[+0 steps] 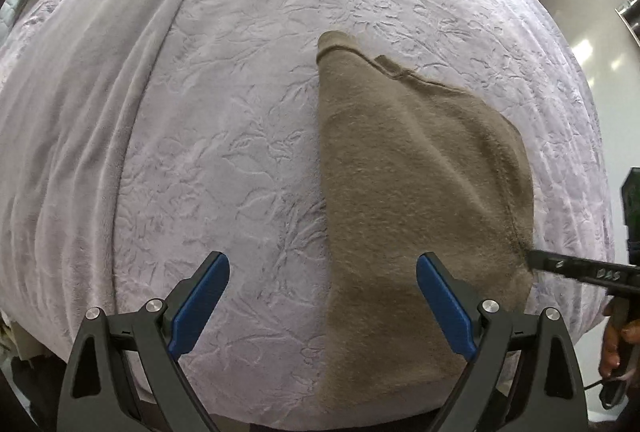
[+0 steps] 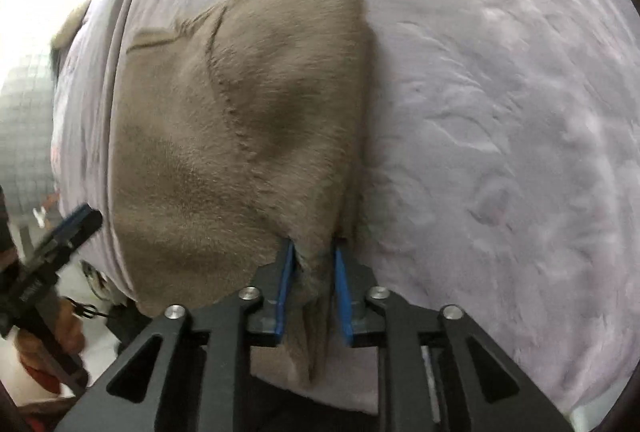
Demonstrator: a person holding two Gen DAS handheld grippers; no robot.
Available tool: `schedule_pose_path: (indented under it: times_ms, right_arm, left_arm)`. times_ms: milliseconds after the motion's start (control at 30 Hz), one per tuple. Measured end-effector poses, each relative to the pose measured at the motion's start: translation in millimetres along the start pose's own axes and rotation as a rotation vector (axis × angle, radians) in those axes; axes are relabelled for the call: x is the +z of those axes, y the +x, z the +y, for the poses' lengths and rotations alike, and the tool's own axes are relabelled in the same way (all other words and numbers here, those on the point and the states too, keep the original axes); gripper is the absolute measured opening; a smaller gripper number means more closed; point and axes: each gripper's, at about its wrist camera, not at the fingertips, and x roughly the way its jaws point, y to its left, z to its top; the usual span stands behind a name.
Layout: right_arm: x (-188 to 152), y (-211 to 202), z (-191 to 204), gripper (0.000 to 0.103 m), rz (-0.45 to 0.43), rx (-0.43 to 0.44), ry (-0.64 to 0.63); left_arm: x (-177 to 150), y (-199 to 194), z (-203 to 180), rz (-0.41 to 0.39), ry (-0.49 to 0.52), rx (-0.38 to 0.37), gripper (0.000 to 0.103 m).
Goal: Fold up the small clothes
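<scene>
The left tool (image 1: pixel 322 296) hangs with its blue pads (image 1: pixel 200 306) spread wide and nothing between them, pointing steeply down at the lilac bed cover (image 1: pixel 224 135); under its right pad lies the near left part of the brown fleece garment (image 1: pixel 404 167), which is spread mostly flat on the cover ahead of it and to its right, a stitched hem (image 1: pixel 416 77) at the far end. Further right, the right tool (image 2: pixel 316 256) has its pads drawn narrow on a bunched fold of the garment's near right edge, and in its own view the cloth (image 2: pixel 240 135) fans out ahead and to the left from that pinch, a seam (image 2: pixel 236 127) running diagonally across it. That view is smeared, so the tool looks to be in motion. The main risk I see is the pinch itself: it seems to catch only a thin tuck of thick pile, so a quick pull could let the fabric slide out. With the left side unheld, dragging from one corner could also skew the garment or rumple it rather than fold it squarely. The plush cover may also cling to the fleece and ruck up beneath it.
</scene>
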Motion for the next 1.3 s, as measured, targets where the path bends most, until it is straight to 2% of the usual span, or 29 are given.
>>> schedule_pose_path:
  times_ms: [167,300,367,433,467,500,567,633,667,767,933,1067,1100,1133,1167,1200,1233,1300]
  right_arm:
    - [7.6,-39.8,7.7,0.028,-0.141,-0.017,-0.013]
    - [34.1,-32.6,30.0,0.027,-0.181,-0.018,-0.067]
    - [47.6,-13.1,33.0,0.027,-0.173,-0.025,-0.076]
    - [57.6,4.6,35.6,0.026,-0.137,-0.073,-0.068]
    - [61.2,10.7,33.3,0.025,-0.131,-0.081,-0.059]
    - [63.4,12.8,28.5,0.024,-0.131,-0.073,-0.045]
    - [64.1,8.8,18.2,0.024,-0.136,-0.046,-0.007]
    - [63.6,0.2,8.6,0.024,-0.139,-0.104,0.013]
    - [62.7,-2.1,1.4,0.025,-0.130,-0.126,0.025]
    - [57.2,-11.9,-16.4,0.026,-0.109,-0.086,0.089]
    - [35.1,-29.2,-27.8,0.027,-0.086,-0.111,0.108]
    - [14.8,-29.1,-1.8,0.029,-0.050,-0.138,0.073]
    - [11.0,-27.4,9.5,0.035,-0.048,-0.143,0.060]
    - [7.2,-28.5,19.6,0.051,-0.052,-0.148,0.043]
    - [5.7,-28.5,27.2,0.061,-0.060,-0.153,0.028]
    - [4.3,-29.2,36.0,0.080,-0.076,-0.162,0.010]
    - [1.1,-32.4,43.5,0.086,-0.096,-0.171,-0.008]
    - [-3.8,-37.6,59.0,0.088,-0.141,-0.177,-0.052]
  left_arm:
    - [1.7,2.3,-8.6,0.023,0.024,-0.016,0.095]
    - [0.7,4.6,-14.7,0.050,0.043,-0.007,0.095]
    - [-0.9,4.6,-15.7,0.068,0.043,-0.005,0.095]
    - [-2.4,5.3,-16.0,0.088,0.049,0.007,0.095]
    - [-2.8,4.8,-15.7,0.090,0.051,0.017,0.099]
    - [-3.3,3.6,-15.7,0.090,0.052,0.026,0.103]
    - [-3.8,0.8,-15.7,0.081,0.057,0.026,0.103]
    - [-4.0,0.5,-16.7,0.076,0.068,0.037,0.103]
    - [-3.7,0.6,-17.7,0.075,0.078,0.044,0.103]
    - [-2.7,0.1,-20.0,0.072,0.097,0.057,0.103]
    - [-1.9,-0.2,-21.7,0.070,0.108,0.065,0.103]
    - [-0.4,0.8,-24.4,0.076,0.113,0.085,0.103]
    - [-0.2,1.2,-24.6,0.079,0.112,0.089,0.103]
    - [0.8,1.5,-24.9,0.083,0.108,0.086,0.103]
    - [1.5,1.5,-25.0,0.086,0.103,0.084,0.103]
    - [2.2,1.4,-24.9,0.087,0.099,0.084,0.103]
    - [2.9,1.3,-25.2,0.088,0.095,0.083,0.103]
    - [3.9,1.0,-25.8,0.087,0.094,0.091,0.103]
